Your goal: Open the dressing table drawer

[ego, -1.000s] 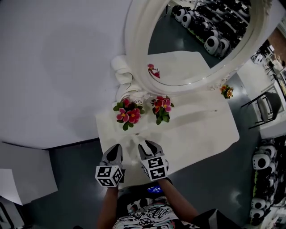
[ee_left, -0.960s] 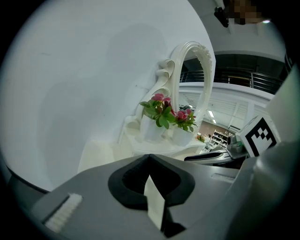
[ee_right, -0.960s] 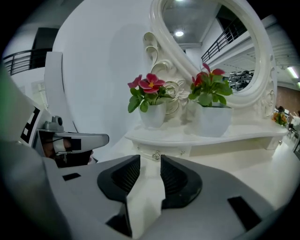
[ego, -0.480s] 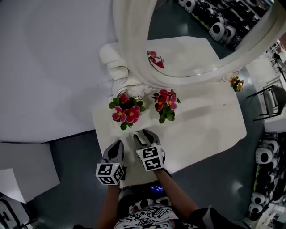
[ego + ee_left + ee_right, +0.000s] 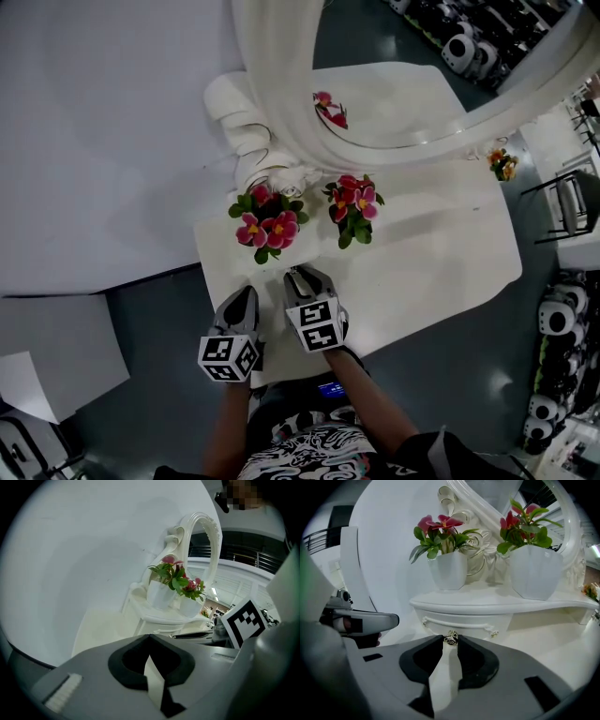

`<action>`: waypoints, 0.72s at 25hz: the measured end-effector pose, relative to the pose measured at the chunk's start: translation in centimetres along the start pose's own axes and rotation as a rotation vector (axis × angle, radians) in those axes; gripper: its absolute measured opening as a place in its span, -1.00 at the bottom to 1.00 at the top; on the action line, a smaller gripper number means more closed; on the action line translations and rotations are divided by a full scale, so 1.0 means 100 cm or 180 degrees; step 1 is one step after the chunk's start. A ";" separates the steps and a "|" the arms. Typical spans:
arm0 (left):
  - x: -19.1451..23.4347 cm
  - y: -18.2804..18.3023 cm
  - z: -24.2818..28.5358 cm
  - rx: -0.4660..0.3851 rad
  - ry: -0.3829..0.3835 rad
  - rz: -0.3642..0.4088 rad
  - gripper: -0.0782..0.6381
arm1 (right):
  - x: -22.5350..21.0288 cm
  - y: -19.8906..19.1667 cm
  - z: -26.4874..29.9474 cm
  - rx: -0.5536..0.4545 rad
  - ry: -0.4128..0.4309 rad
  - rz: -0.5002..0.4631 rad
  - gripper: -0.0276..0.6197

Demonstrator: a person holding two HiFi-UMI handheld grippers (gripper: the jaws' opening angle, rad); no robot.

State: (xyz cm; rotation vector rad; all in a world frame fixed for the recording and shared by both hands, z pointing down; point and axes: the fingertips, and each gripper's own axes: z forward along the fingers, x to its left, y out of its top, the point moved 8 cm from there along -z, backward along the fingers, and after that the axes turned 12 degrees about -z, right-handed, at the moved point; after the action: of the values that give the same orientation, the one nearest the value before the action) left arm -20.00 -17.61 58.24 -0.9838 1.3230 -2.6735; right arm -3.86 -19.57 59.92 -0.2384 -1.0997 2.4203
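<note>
The white dressing table (image 5: 431, 267) has a drawer front (image 5: 464, 624) under its top, with a small brass knob (image 5: 450, 638) in the middle. My right gripper (image 5: 450, 642) reaches in at the table's front edge (image 5: 302, 277). Its jaws are closing, and both tips touch the knob that sits between them. My left gripper (image 5: 240, 302) hangs just left of it, off the table's near left corner. In the left gripper view that gripper (image 5: 149, 638) is shut with nothing in it.
Two white pots of pink flowers (image 5: 265, 227) (image 5: 354, 204) stand on the top, in front of the oval mirror's ornate frame (image 5: 281, 103). A white wall panel (image 5: 94, 141) lies to the left. A dark chair (image 5: 570, 202) and several white machines (image 5: 553, 319) stand on the floor at the right.
The head view has shifted, so the table and mirror sit a little differently in the frame. Both grippers have come down slightly and stay at the table's front edge.
</note>
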 end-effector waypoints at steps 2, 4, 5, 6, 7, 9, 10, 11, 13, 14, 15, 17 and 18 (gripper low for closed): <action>0.000 0.000 -0.002 -0.0016 -0.0013 -0.0004 -0.78 | 0.002 -0.004 -0.004 0.0017 -0.0017 -0.0023 -0.60; -0.002 0.000 -0.004 -0.0024 -0.0031 0.0000 -0.78 | 0.004 -0.008 -0.009 0.0037 -0.0032 -0.0047 -0.60; -0.003 0.000 -0.005 -0.0027 -0.0041 0.0003 -0.78 | 0.006 -0.009 -0.011 0.0043 -0.0034 -0.0045 -0.60; -0.003 -0.001 -0.006 -0.0031 -0.0050 0.0008 -0.78 | 0.008 -0.011 -0.014 0.0048 -0.0034 -0.0041 -0.60; -0.004 -0.001 -0.008 -0.0034 -0.0056 0.0011 -0.78 | 0.010 -0.013 -0.017 0.0054 -0.0036 -0.0043 -0.60; -0.005 -0.001 -0.011 -0.0039 -0.0064 0.0017 -0.78 | 0.014 -0.017 -0.023 0.0069 -0.0039 -0.0045 -0.60; -0.005 -0.002 -0.013 -0.0041 -0.0067 0.0020 -0.78 | 0.015 -0.020 -0.025 0.0071 -0.0042 -0.0040 -0.60; -0.005 -0.003 -0.014 -0.0041 -0.0072 0.0024 -0.78 | 0.017 -0.022 -0.028 0.0067 -0.0046 -0.0029 -0.60; -0.006 -0.005 -0.015 -0.0044 -0.0084 0.0028 -0.78 | 0.020 -0.026 -0.031 0.0061 -0.0041 0.0031 -0.60; -0.007 -0.006 -0.017 -0.0044 -0.0090 0.0030 -0.78 | 0.021 -0.028 -0.032 0.0059 -0.0037 0.0071 -0.60; -0.008 -0.007 -0.018 -0.0043 -0.0095 0.0032 -0.78 | 0.022 -0.029 -0.033 0.0057 -0.0040 0.0102 -0.60; -0.010 -0.009 -0.021 -0.0044 -0.0104 0.0036 -0.78 | 0.022 -0.030 -0.034 0.0069 -0.0066 0.0105 -0.58; -0.011 -0.009 -0.022 -0.0050 -0.0107 0.0038 -0.78 | 0.022 -0.030 -0.036 0.0080 -0.0086 0.0086 -0.53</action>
State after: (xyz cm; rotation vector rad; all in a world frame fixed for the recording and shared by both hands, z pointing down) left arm -20.02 -15.12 57.33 -1.0146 1.3413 -2.6298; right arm -3.52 -14.42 59.85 -0.2144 -1.0836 2.4665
